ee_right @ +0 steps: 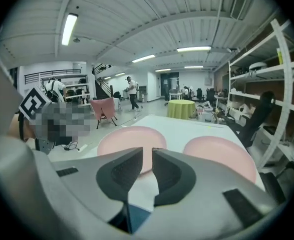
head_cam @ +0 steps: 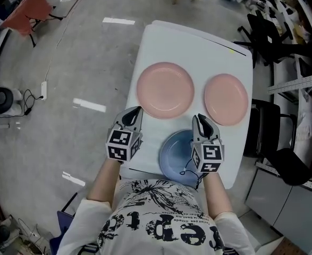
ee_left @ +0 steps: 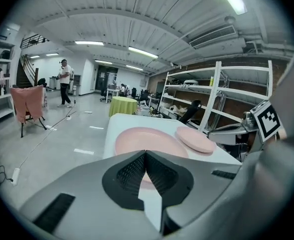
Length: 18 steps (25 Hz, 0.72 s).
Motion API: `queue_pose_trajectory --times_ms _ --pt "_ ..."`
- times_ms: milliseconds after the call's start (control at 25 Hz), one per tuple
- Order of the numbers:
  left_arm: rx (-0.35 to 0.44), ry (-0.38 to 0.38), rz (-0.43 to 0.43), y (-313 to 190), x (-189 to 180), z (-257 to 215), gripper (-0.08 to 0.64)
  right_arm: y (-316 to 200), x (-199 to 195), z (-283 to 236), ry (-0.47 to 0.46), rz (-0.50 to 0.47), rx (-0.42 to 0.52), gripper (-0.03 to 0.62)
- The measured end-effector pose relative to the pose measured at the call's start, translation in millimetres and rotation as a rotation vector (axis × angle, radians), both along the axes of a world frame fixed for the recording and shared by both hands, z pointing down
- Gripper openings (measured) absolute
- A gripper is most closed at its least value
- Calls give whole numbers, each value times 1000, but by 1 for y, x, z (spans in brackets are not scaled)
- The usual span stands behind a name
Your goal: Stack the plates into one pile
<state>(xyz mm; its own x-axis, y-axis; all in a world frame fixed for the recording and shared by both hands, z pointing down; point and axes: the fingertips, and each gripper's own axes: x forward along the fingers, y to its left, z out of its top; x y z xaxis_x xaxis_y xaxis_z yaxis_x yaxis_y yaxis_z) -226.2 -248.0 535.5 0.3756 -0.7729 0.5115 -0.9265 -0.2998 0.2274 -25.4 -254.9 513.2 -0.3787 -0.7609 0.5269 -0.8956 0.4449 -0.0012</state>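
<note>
While both of the person's bare forearms reach forward from the chest, the left claw (head_cam: 137, 110) points ahead and slightly down with its jaws pressed fully together and nothing between them. The right claw (head_cam: 199, 117) sits level with it at the same tilt, its jaws a narrow slit apart and holding nothing. The left claw hangs over the left edge of the white rectangular worktop (head_cam: 193, 44), near the front corner. The right claw hangs over the near part of the worktop, above the right side of a round blue plate (head_cam: 175, 152). That plate lies flat between the two claws, close to the worktop's front edge. Just beyond the claw tips lies a large round pink plate (head_cam: 165, 90), flat, with a shallow raised rim. A smaller round pink plate (head_cam: 226, 99) lies beside it to the right, near the worktop's right edge, with a thin gap between them. All three plates lie singly, none on another. Past the pink plates the far part of the worktop is bare. Grey floor (head_cam: 81, 62) opens wide on the left, while black chairs (head_cam: 267, 33) and shelving crowd the right side.
</note>
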Motion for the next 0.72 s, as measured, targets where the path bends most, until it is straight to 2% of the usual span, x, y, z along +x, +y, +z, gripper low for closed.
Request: queue_pose_trajectory --times_ms 200,320,480,560,720 --pt "-50 53 -8 -28 -13 19 67 -30 -11 26 -4 3 -77 115" --pt "-59 47 -4 -45 -20 28 98 -49 -14 38 -9 22 -114 137" --pt "-51 52 -14 -67 -29 33 137 -67 -17 48 12 50 -144 141" --pt "-73 68 -15 -77 -32 37 140 -76 -17 57 33 58 -169 147" --pt "-130 34 28 -93 -32 54 153 -92 -14 75 71 71 -209 150"
